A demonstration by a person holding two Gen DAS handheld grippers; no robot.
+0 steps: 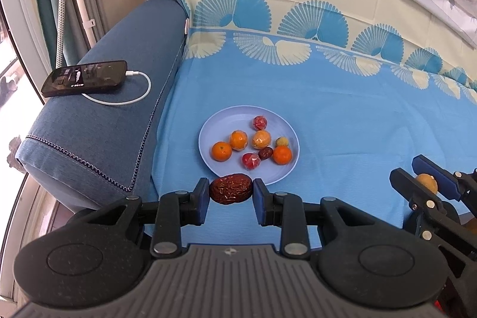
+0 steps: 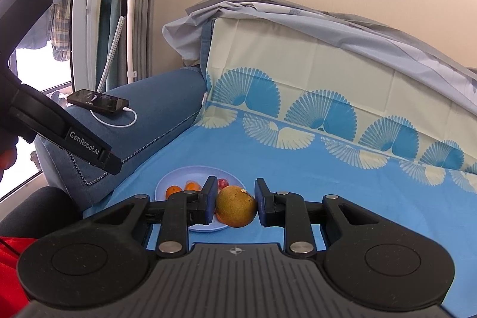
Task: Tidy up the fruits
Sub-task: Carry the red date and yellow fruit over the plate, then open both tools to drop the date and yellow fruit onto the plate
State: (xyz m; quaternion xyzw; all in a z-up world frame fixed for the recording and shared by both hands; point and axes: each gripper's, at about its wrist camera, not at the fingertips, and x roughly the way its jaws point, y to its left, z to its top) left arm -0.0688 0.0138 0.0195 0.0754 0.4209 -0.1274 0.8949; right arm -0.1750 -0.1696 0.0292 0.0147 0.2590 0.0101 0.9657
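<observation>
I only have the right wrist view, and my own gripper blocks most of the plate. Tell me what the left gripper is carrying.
Observer: The left gripper holds a wrinkled dark red date between its pads, just at the near rim of the plate.
Operator: Count what is on the plate for me.
Observer: Eight pieces: two bare oranges, two wrapped orange fruits, two wrapped red ones, a small date and a small yellowish fruit.
Operator: Say where there is bare room.
Observer: The far left part of the plate, away from the pile, looks free.
</observation>
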